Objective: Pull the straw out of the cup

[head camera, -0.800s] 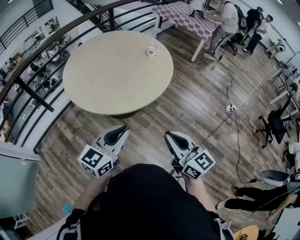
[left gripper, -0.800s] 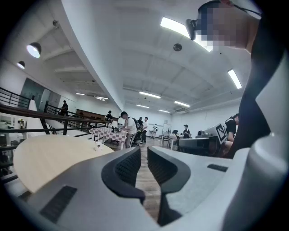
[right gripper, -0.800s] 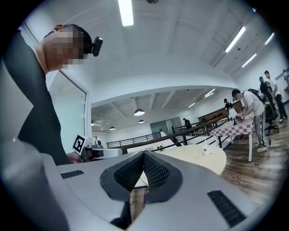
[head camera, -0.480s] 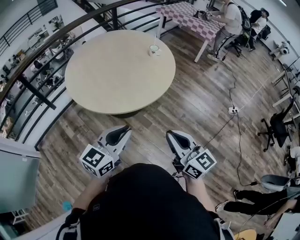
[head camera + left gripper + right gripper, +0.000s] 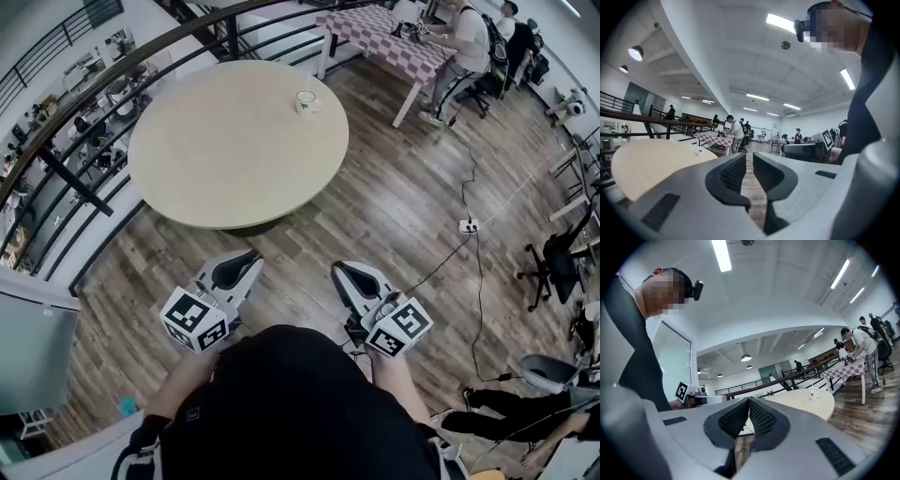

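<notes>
The white cup (image 5: 305, 100) sits alone on the round beige surface (image 5: 225, 159), over on the far side close to the rim, upright as far as I can see. It's way too small in every view to say what's inside, and I honestly can't make out the straw at all.

Both tongs are held low in front of the person, over the wood floor (image 5: 394, 216) and well short of the surface, nowhere near the cup. The left tongs (image 5: 249, 257) have their tips a narrow crack apart; you can see floorboards through the gap and nothing sits between them. The right tongs (image 5: 338, 271) are pressed together tip to tip, empty.

Further back there's a checkered table (image 5: 375, 33) with a person (image 5: 466, 42) sitting at it, and a dark railing (image 5: 112, 70) curves around behind the round surface
</notes>
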{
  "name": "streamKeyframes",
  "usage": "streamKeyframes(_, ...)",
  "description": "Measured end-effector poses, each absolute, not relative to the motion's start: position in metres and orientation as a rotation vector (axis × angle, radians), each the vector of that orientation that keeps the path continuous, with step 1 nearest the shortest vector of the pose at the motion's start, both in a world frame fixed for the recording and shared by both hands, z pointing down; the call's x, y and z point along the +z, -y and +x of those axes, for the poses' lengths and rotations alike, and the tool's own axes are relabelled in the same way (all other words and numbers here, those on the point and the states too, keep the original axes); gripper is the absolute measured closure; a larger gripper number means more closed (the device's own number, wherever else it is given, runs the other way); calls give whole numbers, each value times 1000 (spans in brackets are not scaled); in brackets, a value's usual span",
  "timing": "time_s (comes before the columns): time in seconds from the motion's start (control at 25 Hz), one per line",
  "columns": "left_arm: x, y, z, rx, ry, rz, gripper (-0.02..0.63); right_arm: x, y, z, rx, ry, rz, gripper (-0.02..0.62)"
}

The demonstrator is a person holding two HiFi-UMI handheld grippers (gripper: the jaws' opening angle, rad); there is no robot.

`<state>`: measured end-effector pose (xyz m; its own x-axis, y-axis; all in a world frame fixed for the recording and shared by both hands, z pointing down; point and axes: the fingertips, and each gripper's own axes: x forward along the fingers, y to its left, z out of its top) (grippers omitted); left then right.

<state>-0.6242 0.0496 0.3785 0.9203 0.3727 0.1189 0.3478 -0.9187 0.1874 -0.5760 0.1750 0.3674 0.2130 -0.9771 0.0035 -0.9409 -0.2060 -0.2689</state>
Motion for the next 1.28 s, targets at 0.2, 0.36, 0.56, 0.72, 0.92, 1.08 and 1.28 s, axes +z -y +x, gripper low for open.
streamKeyframes(0.2, 378, -66, -599, 202, -516, 2912, 554, 368, -207, -556, -251, -1817, -2277, 572)
streamKeyframes(0.36, 369, -74, -581, 174, -481, 2934, 554, 371, -240, -539, -245, -1781, -2292, 572)
streamKeyframes(0.56, 372, -91, -558, 230, -519, 2960, 554, 379, -271, -507, -237, -1687, -2310, 572)
streamKeyframes(0.72, 384, -93, -527, 276, -543, 2937, 554, 392, -276, -477, -276, -1638, -2318, 572)
streamKeyframes(0.92, 394, -89, -467, 285, -593, 2901, 554, 410, -270, -422, -342, -1593, -2332, 572)
streamKeyframes(1.08, 401, -71, -402, 301, -598, 2859, 554, 407, -257, -352, -355, -1543, -2357, 572)
streamKeyframes(1.28, 398, -53, -324, 312, -626, 2870, 554, 408, -240, -274, -372, -1555, -2362, 572)
